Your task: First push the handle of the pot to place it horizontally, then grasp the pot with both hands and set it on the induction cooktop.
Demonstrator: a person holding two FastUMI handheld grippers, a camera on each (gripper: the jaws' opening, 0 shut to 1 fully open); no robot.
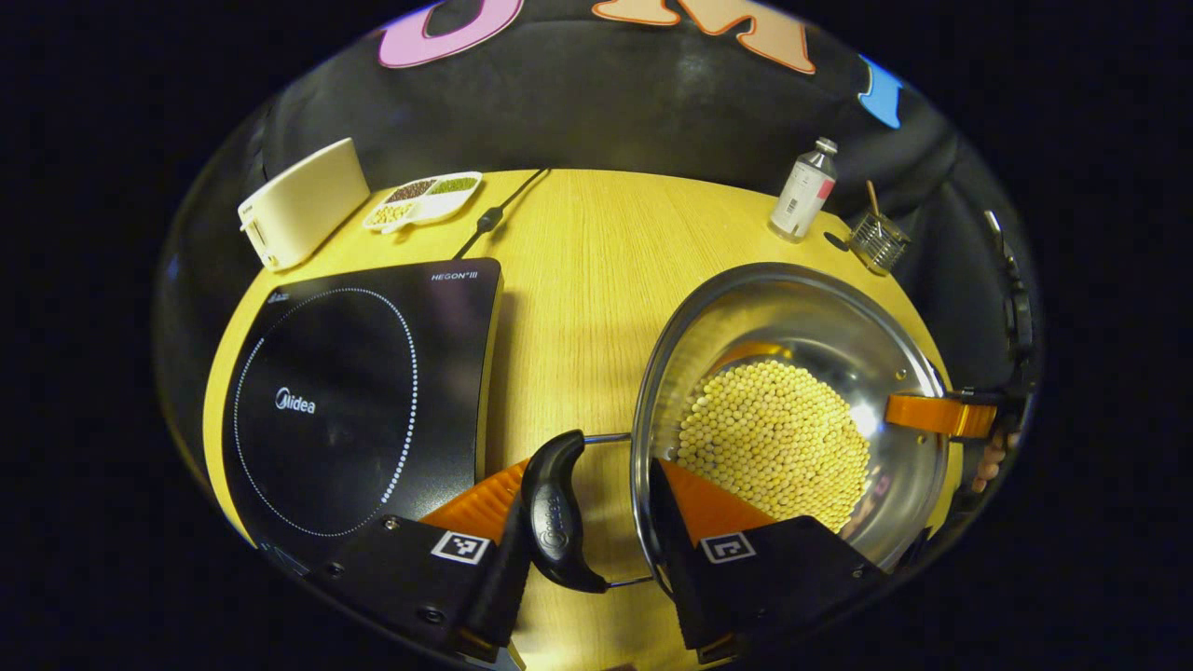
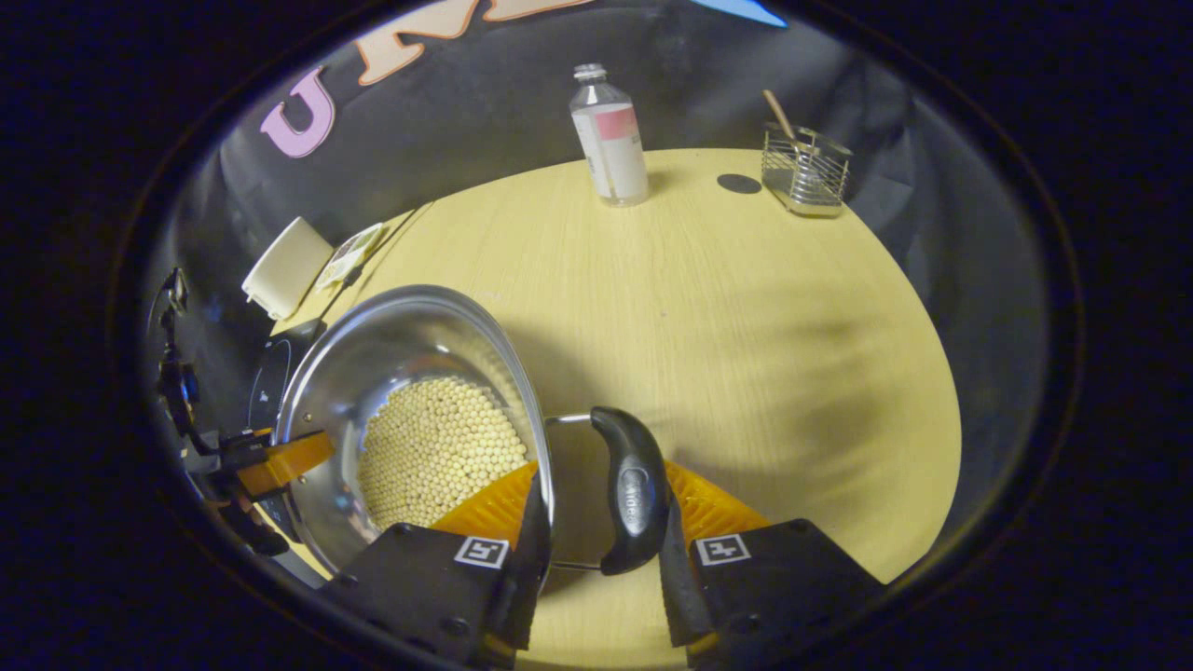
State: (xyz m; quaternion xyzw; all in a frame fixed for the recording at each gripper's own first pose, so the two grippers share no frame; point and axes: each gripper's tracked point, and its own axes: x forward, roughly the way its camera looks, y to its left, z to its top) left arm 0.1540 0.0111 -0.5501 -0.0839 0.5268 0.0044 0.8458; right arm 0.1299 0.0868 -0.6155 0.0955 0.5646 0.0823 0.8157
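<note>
- Pot (image 1: 792, 410) of beans rests on the table (image 1: 578, 280), at 3 o'clock from the induction cooktop (image 1: 363, 410)
- We straddle both handles: left gripper (image 1: 587, 522) and right gripper (image 2: 596, 522) parted, one finger inside the rim, not clamped
- Handles lie horizontal; lift and placement remain

Steel pot (image 1: 792, 410) of beans rests beside black cooktop (image 1: 359, 405).

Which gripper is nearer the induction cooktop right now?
Left. The left gripper straddles the pot handle right beside the induction cooktop; the right gripper holds the handle on the pot's far side from it.
</note>
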